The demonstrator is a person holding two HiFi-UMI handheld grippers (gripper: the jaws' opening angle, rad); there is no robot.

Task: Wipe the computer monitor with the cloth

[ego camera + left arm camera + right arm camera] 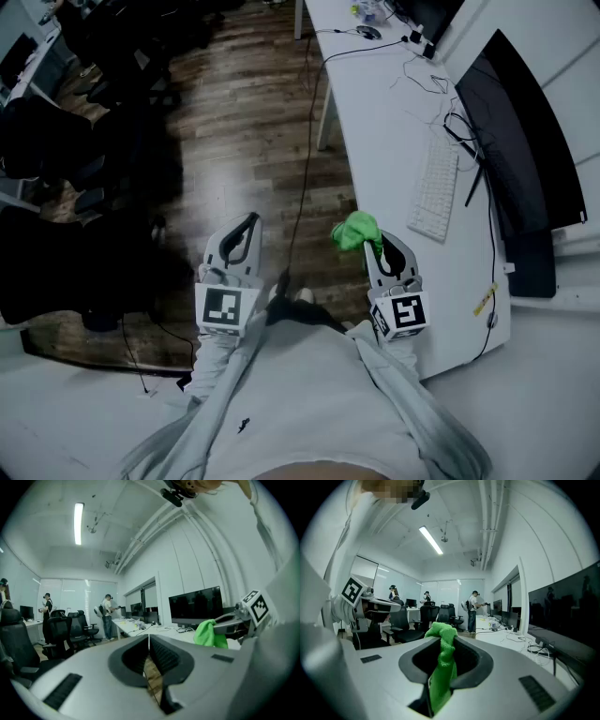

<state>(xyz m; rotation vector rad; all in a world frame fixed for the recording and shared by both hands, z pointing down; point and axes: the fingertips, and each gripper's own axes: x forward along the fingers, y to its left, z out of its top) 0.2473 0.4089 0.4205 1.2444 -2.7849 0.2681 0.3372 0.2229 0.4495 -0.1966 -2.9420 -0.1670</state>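
Note:
A bright green cloth is pinched in my right gripper, bunching out past its tip; it hangs over the floor just off the desk's near left edge. In the right gripper view the cloth runs down between the shut jaws. The dark monitor stands on the white desk ahead and to the right, well apart from the cloth; it also fills the right side as the monitor. My left gripper is shut with nothing in it, above the wooden floor.
A white keyboard lies in front of the monitor, with cables trailing over the desk. Black office chairs stand at the left. Several people stand far down the room by other desks.

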